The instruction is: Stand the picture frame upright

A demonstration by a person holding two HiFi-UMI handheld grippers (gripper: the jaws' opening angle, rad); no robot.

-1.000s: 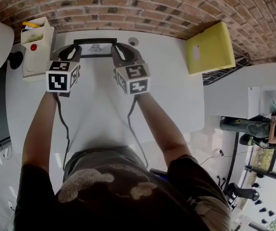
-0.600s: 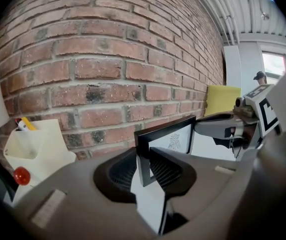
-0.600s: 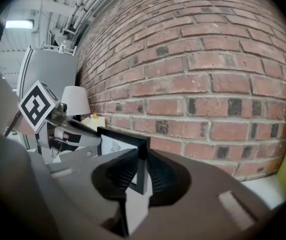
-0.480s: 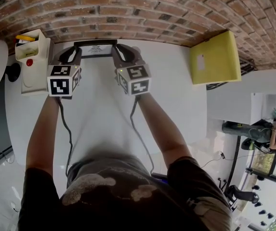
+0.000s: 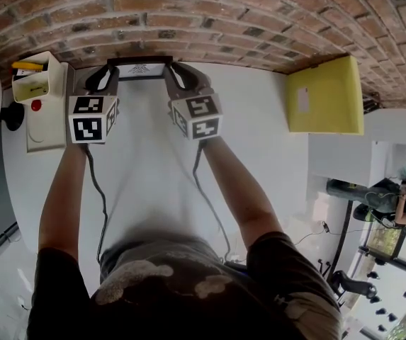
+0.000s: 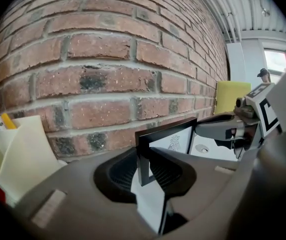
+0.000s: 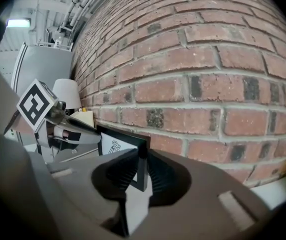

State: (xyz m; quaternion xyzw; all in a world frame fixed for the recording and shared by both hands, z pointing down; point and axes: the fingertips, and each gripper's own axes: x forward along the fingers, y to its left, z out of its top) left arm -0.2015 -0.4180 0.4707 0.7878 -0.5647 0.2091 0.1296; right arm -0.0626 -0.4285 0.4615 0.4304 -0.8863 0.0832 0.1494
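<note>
Picture frame [image 5: 140, 68] is at the far edge of the white table [image 5: 259, 140], close to the brick wall [image 5: 210, 13]. It's roughly upright, print side facing me. I have it by both ends. The left gripper [image 6: 145, 166] pinches its left edge and the right gripper [image 7: 142, 171] pinches its right edge, pads pressed on the black moulding. Can't tell if the bottom edge touches the table. White desk organiser [image 5: 43, 94] sits just left of the left gripper. Yellow box [image 5: 326, 94] is well off to the right.
</note>
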